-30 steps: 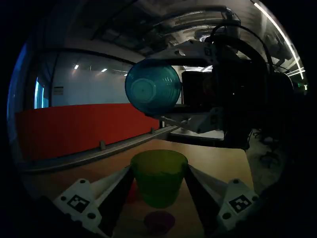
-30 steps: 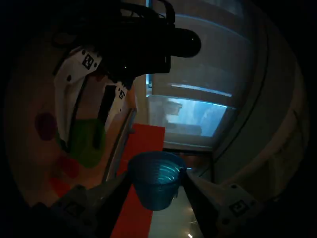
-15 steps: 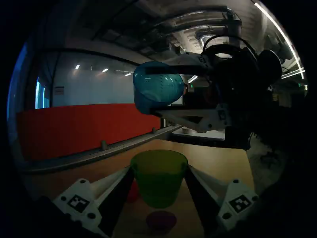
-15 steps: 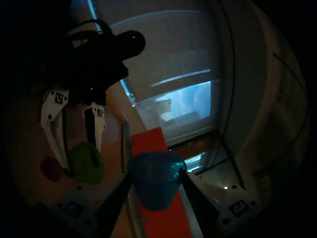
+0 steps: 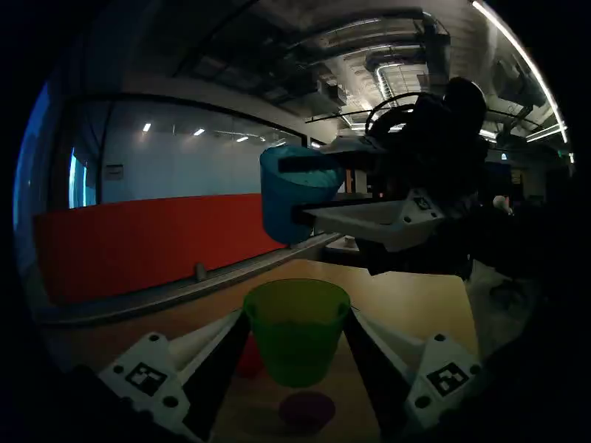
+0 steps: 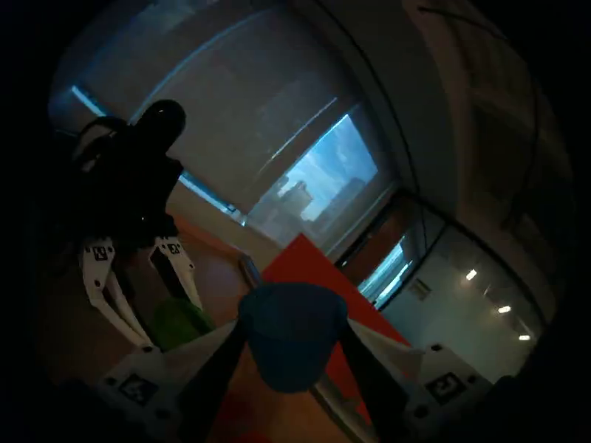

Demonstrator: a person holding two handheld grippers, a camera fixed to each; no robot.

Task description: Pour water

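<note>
Now left hand-held gripper (image 5: 295,317) clamps green cup (image 5: 297,343); right hand-held gripper (image 6: 293,328) clamps blue cup (image 6: 292,354), apparently higher.

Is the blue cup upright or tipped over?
Roughly upright: the left gripper view shows the blue cup rim up, base down, slightly tilted.

Free gap btwn blue cup (image 5: 295,196) above, green cup (image 5: 297,343) below; red partition (image 5: 148,236) behind.
</note>
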